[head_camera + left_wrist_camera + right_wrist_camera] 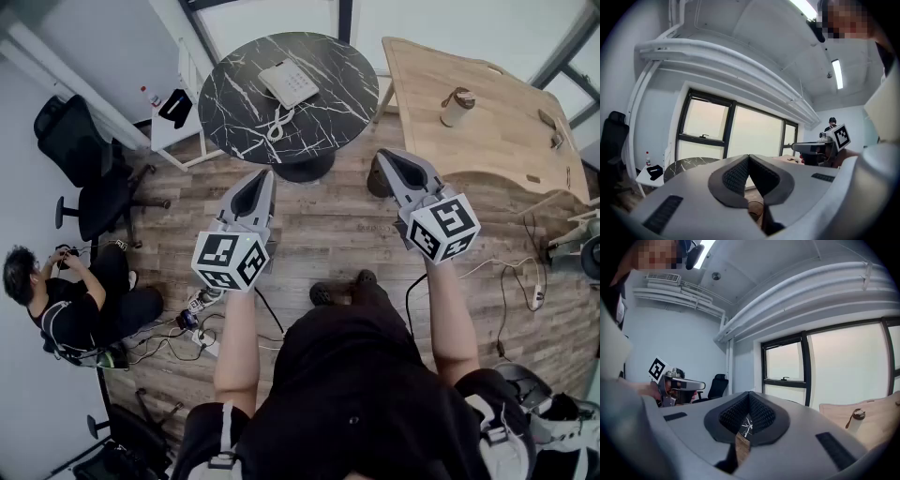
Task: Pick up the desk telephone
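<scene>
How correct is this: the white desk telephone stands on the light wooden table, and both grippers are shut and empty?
One thing is wrong. The head view shows the desk telephone on the round black marble table, not on the light wooden table. The rest stands: the left gripper and the right gripper are both shut and empty.

Glossy marble-look table point(234, 94); matt wooden desk point(497, 112); wood-plank floor point(319, 234)

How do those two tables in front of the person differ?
The round table is dark with white veins; the wooden table is pale and has straighter edges. The round table carries the white telephone; the wooden table carries a lidded cup. Both stand on the plank floor.
</scene>
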Action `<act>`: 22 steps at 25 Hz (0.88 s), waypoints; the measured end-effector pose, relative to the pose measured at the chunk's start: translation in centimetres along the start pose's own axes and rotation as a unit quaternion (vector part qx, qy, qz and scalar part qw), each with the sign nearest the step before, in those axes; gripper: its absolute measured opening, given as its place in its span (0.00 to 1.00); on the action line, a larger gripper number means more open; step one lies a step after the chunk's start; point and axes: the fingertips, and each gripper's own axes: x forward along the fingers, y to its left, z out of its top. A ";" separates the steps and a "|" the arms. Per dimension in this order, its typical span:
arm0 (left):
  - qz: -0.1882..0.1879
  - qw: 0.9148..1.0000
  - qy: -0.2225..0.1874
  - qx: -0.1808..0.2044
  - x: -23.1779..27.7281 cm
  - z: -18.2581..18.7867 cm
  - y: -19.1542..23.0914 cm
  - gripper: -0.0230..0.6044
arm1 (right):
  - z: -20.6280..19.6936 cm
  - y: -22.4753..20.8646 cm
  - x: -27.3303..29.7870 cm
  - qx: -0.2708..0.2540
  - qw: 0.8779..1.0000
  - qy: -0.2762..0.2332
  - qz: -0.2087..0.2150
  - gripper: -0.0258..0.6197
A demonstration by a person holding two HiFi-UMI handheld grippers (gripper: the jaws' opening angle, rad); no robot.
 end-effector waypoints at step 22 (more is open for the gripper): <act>-0.007 1.000 0.017 0.013 0.8 -1.0 1.2 0.06 | -0.4 0.1 1.0 0.018 1.000 -0.007 0.006 0.09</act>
